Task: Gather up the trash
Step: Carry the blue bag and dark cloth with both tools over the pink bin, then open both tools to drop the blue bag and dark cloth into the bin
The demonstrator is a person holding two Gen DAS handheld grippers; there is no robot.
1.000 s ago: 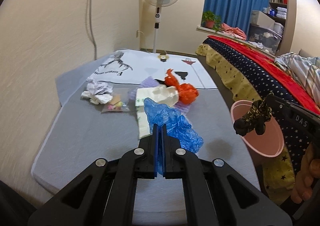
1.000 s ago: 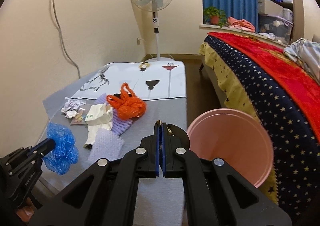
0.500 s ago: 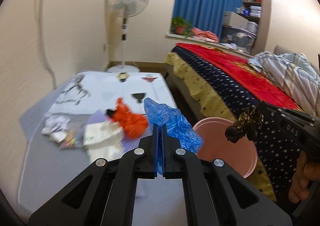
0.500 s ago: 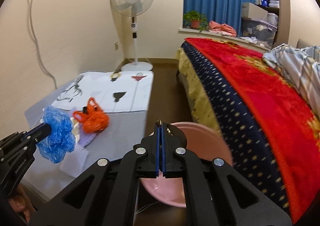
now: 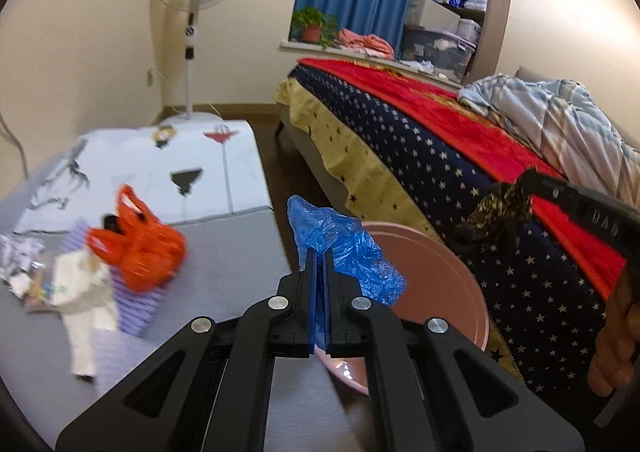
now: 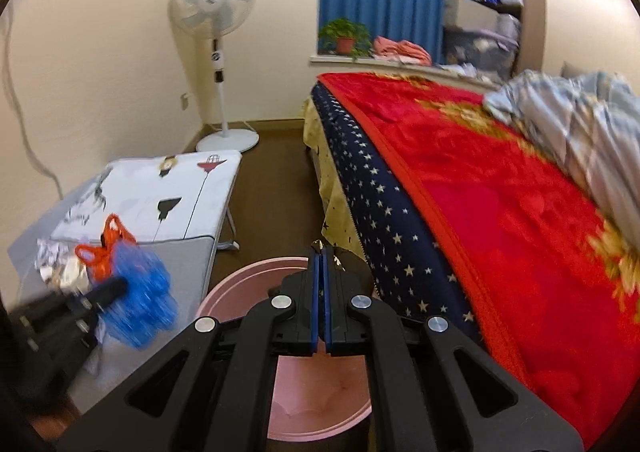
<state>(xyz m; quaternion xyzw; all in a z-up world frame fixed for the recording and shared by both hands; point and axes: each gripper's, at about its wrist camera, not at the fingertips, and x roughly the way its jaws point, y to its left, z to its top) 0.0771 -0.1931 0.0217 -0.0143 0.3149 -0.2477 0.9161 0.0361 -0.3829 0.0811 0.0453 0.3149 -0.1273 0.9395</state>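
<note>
Beside the pink bucket [image 5: 448, 264], both jaws grip trash: blue bag [image 5: 348, 252], dark wrapper [image 5: 500, 208].

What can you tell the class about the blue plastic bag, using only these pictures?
The blue plastic bag is thin, crinkled and slightly shiny, bunched into a loose wad. The left gripper is shut on its lower part, and the rest billows out above and to the right of the fingers. It hangs in the air, clear of the grey table, beside the rim of the pink bucket. Nothing but the gripper touches it. In the right wrist view it looks blurred.
</note>
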